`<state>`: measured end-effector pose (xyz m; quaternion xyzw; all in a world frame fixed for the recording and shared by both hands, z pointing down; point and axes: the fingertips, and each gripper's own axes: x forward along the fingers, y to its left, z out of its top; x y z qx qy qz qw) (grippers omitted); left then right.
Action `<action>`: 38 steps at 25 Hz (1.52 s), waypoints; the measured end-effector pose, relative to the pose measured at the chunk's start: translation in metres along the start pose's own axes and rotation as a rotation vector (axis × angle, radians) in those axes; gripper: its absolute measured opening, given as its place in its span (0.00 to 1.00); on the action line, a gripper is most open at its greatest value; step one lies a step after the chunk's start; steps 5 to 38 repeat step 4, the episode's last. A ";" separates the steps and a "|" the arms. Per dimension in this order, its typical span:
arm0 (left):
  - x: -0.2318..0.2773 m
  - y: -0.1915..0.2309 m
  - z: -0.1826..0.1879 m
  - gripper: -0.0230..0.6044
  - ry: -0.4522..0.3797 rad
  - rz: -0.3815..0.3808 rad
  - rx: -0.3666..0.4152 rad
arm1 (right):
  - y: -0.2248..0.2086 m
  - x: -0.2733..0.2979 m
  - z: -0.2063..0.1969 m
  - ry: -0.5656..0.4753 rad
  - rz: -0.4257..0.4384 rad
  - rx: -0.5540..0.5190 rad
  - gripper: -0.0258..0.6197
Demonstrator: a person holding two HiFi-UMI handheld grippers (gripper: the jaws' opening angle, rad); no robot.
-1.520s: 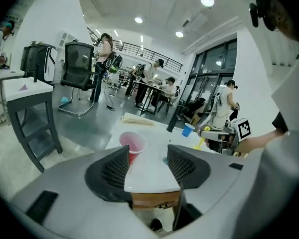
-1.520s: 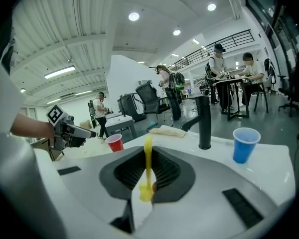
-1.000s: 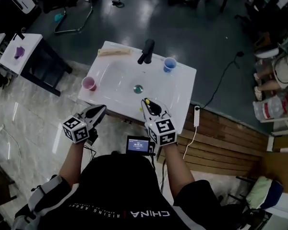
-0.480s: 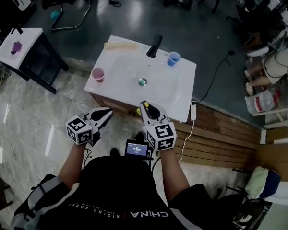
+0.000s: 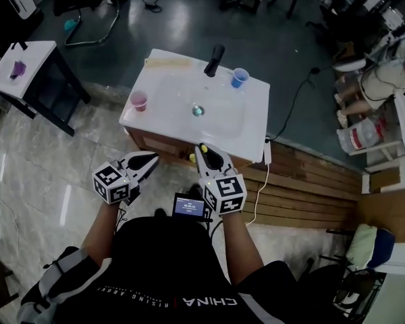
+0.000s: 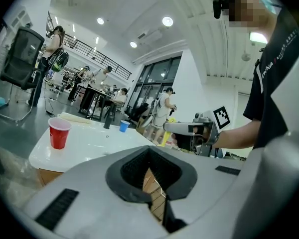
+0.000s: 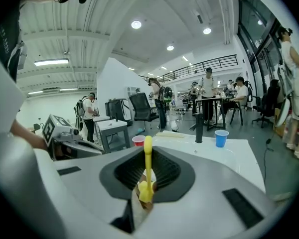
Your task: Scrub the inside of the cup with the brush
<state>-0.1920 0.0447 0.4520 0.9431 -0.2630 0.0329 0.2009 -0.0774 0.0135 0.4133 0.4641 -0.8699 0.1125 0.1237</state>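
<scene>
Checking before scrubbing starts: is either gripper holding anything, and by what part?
Right gripper: yellow brush, jaws shut near one end. Left gripper: shut, empty.

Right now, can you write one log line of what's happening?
left gripper: shut, empty | right gripper: shut on brush | red cup, blue cup: on sink, untouched

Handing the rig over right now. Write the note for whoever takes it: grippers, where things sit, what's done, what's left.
Left gripper: jaws shut, empty, held short of the sink counter.
Right gripper: jaws shut on the yellow brush, also short of the counter.
Red cup: upright near the counter's left edge.
Blue cup: upright at the back, right of the faucet.
Done: brush in hand.
Left: take a cup, probably the red one on the left gripper's side, then scrub its inside.
</scene>
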 end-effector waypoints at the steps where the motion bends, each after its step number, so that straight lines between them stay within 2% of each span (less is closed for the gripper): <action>1: -0.002 -0.001 -0.001 0.04 -0.002 0.000 0.002 | 0.002 -0.002 -0.001 0.000 -0.002 -0.002 0.10; 38: -0.007 -0.005 -0.003 0.04 -0.008 -0.001 0.010 | 0.008 -0.007 -0.002 0.002 -0.009 -0.008 0.10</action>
